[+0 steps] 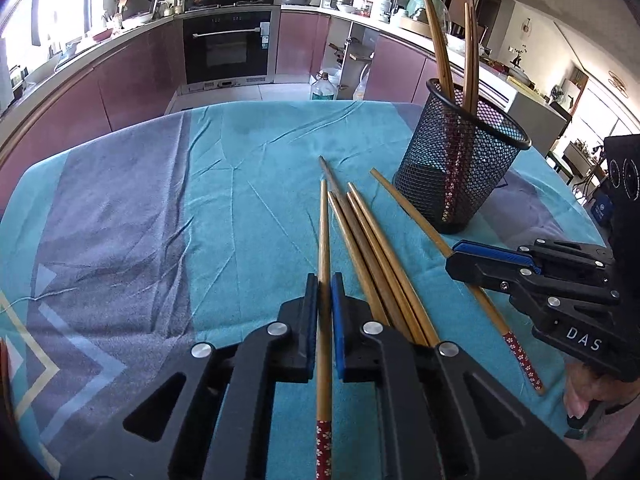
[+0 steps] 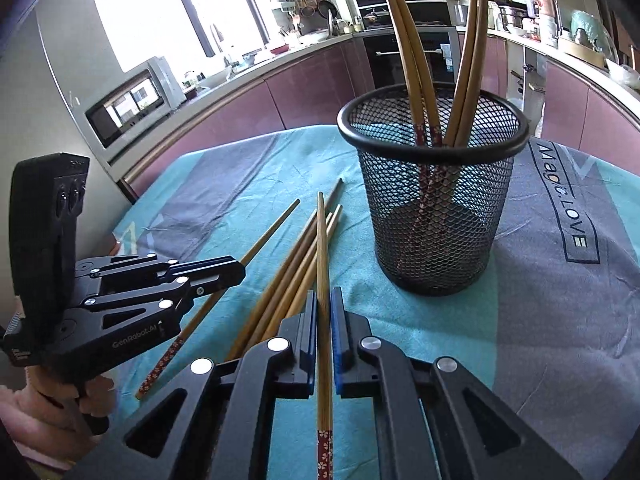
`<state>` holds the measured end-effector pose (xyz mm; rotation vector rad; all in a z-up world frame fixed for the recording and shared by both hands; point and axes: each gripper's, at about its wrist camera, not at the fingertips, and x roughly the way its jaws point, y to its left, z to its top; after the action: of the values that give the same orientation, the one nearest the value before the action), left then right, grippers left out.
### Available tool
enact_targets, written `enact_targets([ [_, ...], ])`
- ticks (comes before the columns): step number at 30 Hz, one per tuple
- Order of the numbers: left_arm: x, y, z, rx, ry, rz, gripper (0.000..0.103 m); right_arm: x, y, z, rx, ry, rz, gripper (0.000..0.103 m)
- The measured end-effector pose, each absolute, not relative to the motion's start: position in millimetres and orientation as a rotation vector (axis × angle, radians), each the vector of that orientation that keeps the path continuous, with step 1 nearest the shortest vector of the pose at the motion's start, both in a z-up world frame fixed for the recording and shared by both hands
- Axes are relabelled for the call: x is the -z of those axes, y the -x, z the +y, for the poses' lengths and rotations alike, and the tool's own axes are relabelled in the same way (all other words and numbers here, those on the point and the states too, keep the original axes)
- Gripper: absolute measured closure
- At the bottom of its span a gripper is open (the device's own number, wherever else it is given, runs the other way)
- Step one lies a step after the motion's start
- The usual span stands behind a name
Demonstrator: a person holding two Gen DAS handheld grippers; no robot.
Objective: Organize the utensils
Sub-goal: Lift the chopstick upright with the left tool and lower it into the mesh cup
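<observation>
With each gripper's jaws clamped on one chopstick, the step in hand is judged to be carrying both to the mesh holder (image 2: 432,200). The left gripper (image 1: 325,292) grips its chopstick (image 1: 323,240) mid-shaft at lower centre; the right gripper (image 2: 323,308) likewise holds its chopstick (image 2: 322,248). Advice: lift clear of the loose chopsticks (image 1: 372,236) on the table (image 1: 140,200), tilt patterned end down, release over the rim. Legible writing: "Magic LOVE" on the cloth (image 2: 560,184); "GenRobot.AI" and "DAS" on the gripper bodies.

cloth (image 2: 560,280): "Magic.LOVE" | left gripper (image 2: 240,270): "GenRobot.AI" | right gripper (image 1: 454,256): "DAS"
</observation>
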<state>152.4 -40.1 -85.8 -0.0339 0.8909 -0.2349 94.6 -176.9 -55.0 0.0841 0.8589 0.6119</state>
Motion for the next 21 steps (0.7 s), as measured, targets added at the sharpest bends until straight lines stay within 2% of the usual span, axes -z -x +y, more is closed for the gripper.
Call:
enact_targets([
  [21,2.7,-112.2,-22.1,0.464,0.180,0.723,0.096,1.4,-71.9,-218.6,-0.658,-0.218,0.673,0.098],
])
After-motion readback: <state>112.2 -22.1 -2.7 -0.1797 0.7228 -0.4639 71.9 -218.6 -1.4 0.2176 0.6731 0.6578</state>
